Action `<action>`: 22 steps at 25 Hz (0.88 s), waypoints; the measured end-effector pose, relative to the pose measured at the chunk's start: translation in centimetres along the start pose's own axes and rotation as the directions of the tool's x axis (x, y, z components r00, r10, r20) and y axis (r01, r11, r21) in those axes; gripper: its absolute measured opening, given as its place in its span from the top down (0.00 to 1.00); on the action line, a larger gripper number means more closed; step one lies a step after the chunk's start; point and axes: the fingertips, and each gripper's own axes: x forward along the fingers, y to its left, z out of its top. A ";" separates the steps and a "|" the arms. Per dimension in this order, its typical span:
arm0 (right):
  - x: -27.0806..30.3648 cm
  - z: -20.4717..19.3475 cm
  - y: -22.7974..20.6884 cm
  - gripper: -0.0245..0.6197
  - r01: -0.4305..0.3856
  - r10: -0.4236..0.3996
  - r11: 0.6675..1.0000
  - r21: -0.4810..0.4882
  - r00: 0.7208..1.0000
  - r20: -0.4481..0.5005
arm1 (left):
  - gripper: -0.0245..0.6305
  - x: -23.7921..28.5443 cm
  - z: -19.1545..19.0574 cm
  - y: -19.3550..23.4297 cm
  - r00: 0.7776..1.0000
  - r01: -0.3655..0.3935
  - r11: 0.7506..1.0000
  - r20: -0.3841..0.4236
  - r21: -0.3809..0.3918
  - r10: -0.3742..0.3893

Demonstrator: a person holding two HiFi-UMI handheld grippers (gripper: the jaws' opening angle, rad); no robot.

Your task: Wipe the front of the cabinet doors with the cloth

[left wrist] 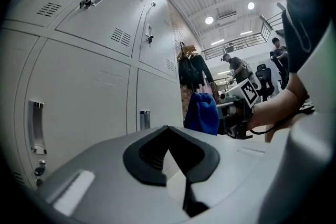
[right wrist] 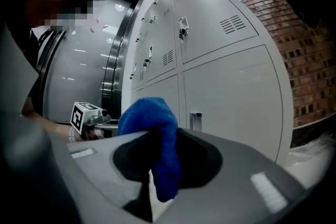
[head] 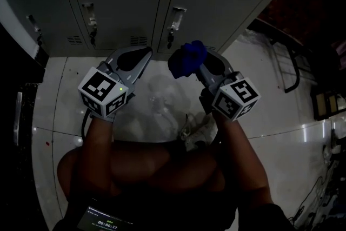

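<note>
Grey metal cabinet doors (head: 121, 2) stand in a row right in front of me, each with a small latch handle (head: 174, 21). A bunched blue cloth (head: 186, 58) sticks out of my right gripper (head: 197, 64), whose jaws are shut on it; in the right gripper view the cloth (right wrist: 157, 128) hangs between the dark pads, a short way off a lower door (right wrist: 231, 102). My left gripper (head: 145, 52) is held beside it at the same height, jaws closed with nothing in them. From the left gripper view the cloth (left wrist: 202, 113) shows to the right of a door (left wrist: 84, 92).
Glossy white floor (head: 270, 94) lies below the cabinets. A dark metal frame (head: 286, 62) stands at the right, near a brick wall (right wrist: 310, 60). The person's knees and a shoe (head: 197, 130) are under the grippers. Hanging jackets (left wrist: 191, 71) and people (left wrist: 233, 65) are far down the row.
</note>
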 end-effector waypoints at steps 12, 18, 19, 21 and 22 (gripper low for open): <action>0.9 -1.6 2.4 0.84 -0.125 0.125 0.992 0.005 0.992 -0.027 | 0.96 0.1 -0.3 -1.1 1.000 0.016 0.999 0.011 0.037 -0.016; 1.0 -2.1 2.4 0.84 -0.124 0.124 0.992 0.012 0.992 -0.034 | 0.96 0.1 -0.3 -1.3 1.000 0.024 0.999 0.005 0.029 -0.024; 1.0 -2.2 2.4 0.84 -0.124 0.124 0.992 0.012 0.992 -0.035 | 0.96 0.1 -0.3 -1.2 1.000 0.024 0.999 0.005 0.027 -0.024; 1.1 -2.3 2.4 0.84 -0.126 0.126 0.992 0.009 0.991 -0.036 | 0.96 0.1 -0.4 -1.2 1.000 0.023 0.999 0.006 0.024 -0.023; 1.1 -2.4 2.5 0.84 -0.126 0.126 0.992 0.007 0.991 -0.036 | 0.96 0.1 -0.4 -1.3 1.000 0.023 0.999 0.007 0.023 -0.023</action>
